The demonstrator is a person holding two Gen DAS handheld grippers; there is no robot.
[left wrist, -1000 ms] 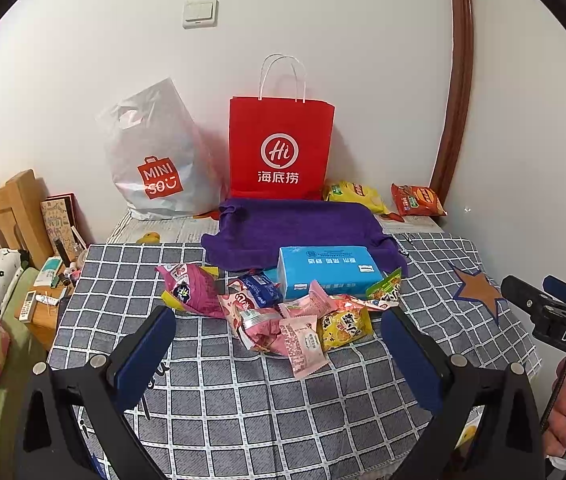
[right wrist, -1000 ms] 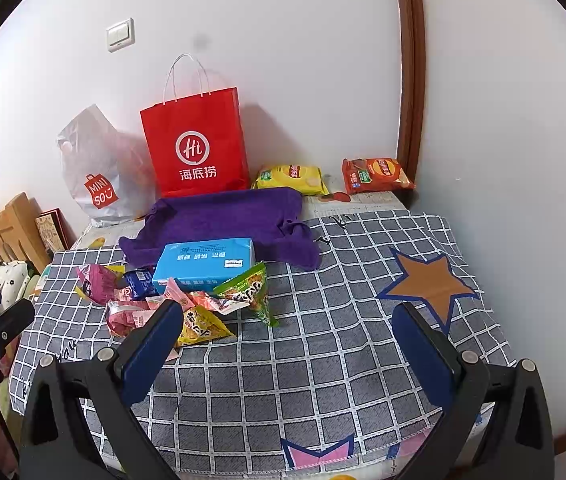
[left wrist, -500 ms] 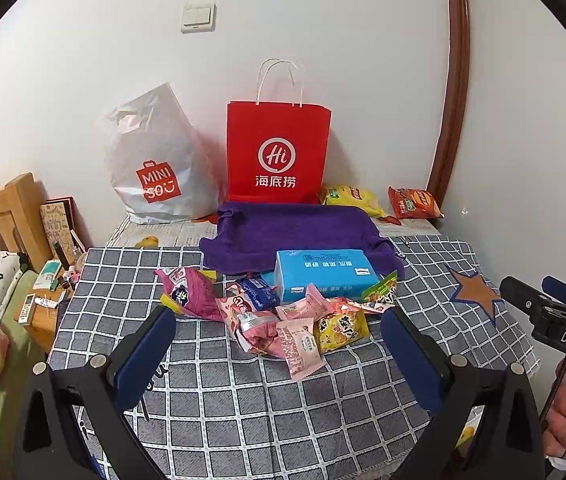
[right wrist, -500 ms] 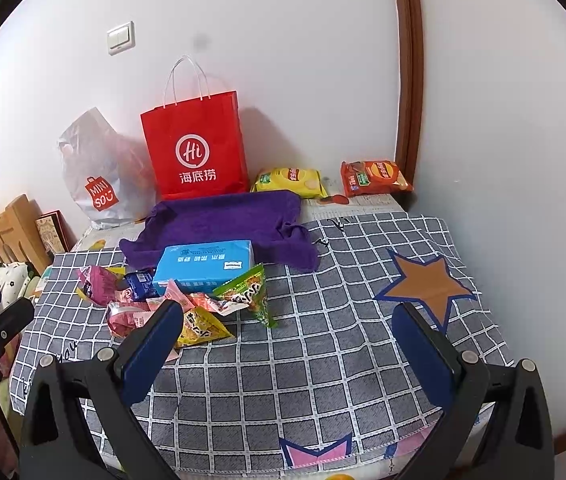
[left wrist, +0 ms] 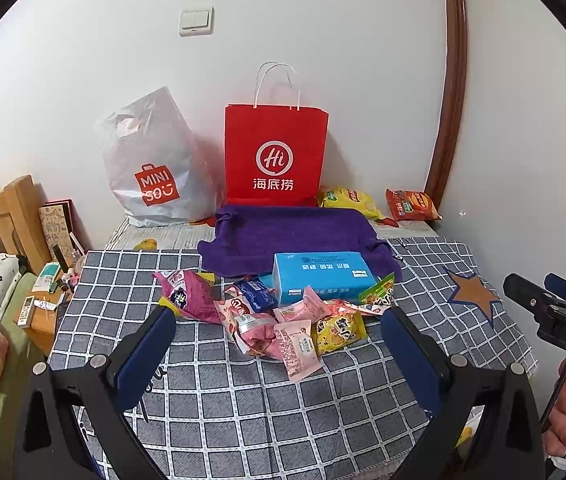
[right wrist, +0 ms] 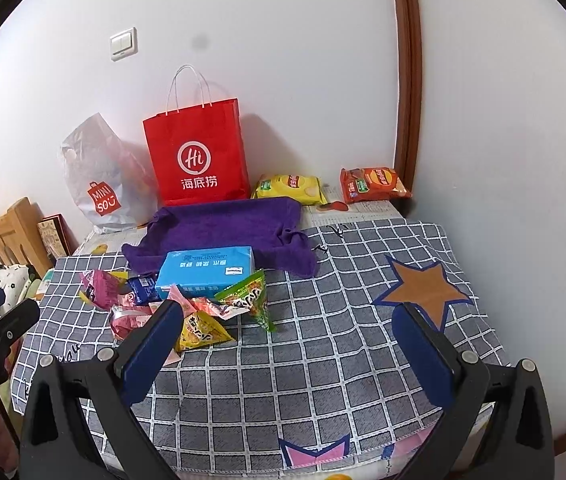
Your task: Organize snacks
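Several small snack packets [left wrist: 283, 320] lie in a loose heap near the middle of a table [left wrist: 243, 420] covered with a grey checked cloth. The heap holds pink, yellow, green and dark blue wrappers, some overlapping, all crinkled foil or plastic pouches that look light and slippery. A pink packet [left wrist: 297, 350] sits nearest the camera in the left view; a green packet [right wrist: 249, 298] sticks out on the right side of the heap in the right view. Just behind the heap, touching it, is a blue box [left wrist: 323, 276], lying partly on a purple cloth [left wrist: 299, 236].

Both grippers hover above the near edge of the table, apart from everything. The left gripper [left wrist: 279, 344] is spread wide and holds nothing, and faces the heap directly. The right gripper [right wrist: 289, 340] is also wide and unladen, aimed at bare cloth to the right of the heap.

The sorting appears not yet begun: no packet is lifted or set aside. The next move likely calls for lowering one gripper onto a single packet at the heap's edge and pinching it without dragging its neighbours.

Farther back, against the wall, stand a red bag [left wrist: 275, 156] and a white bag [left wrist: 151, 168], with a yellow chip bag [left wrist: 349, 200] and an orange chip bag [left wrist: 411, 204] to the right.
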